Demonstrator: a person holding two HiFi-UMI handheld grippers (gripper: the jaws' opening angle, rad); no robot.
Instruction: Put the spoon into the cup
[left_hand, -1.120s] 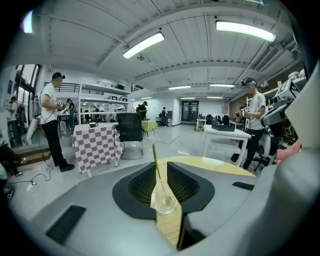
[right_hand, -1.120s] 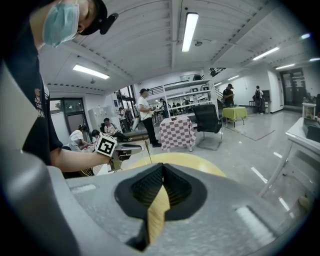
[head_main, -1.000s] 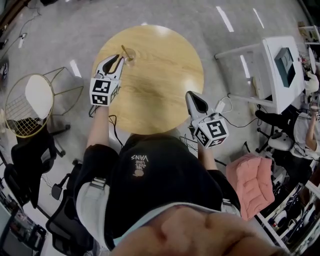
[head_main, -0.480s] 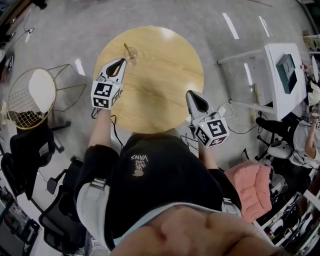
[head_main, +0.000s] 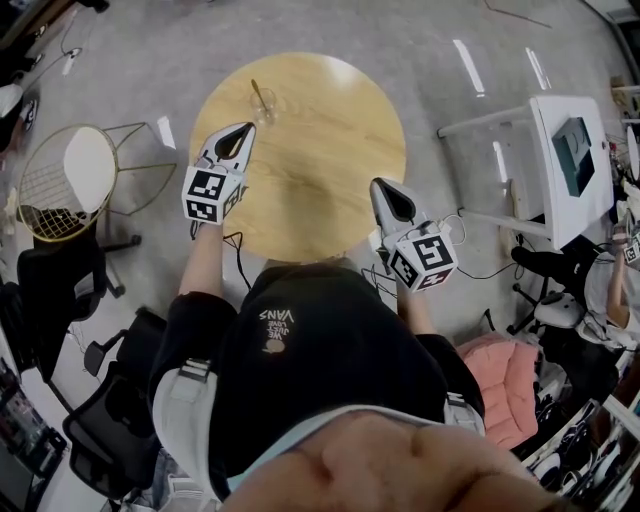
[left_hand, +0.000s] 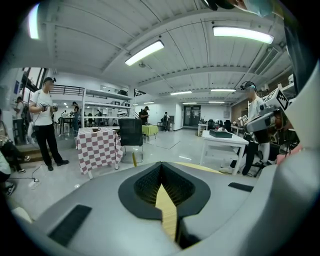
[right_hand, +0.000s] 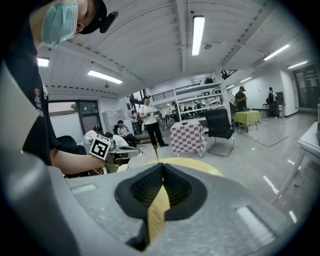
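Note:
A clear glass cup (head_main: 272, 110) stands at the far left of the round wooden table (head_main: 330, 130). A gold spoon (head_main: 259, 94) leans inside it, handle up and to the left. My left gripper (head_main: 246, 129) is a short way nearer than the cup, shut with nothing between its jaws. The spoon's handle (left_hand: 134, 159) pokes up just beyond that gripper (left_hand: 161, 165) in the left gripper view. At the table's near right edge my right gripper (head_main: 377, 187) is also shut and holds nothing. The right gripper view shows the spoon (right_hand: 156, 154) past the closed jaws of the gripper (right_hand: 161, 167).
A gold wire chair (head_main: 60, 195) stands left of the table and black office chairs (head_main: 60, 290) are behind it. A white desk (head_main: 560, 150) and a pink cushioned stool (head_main: 500, 365) are at the right. People stand in the room beyond.
My left gripper has drawn back from the cup toward me, leaving the spoon standing in it. The right gripper has hardly moved.

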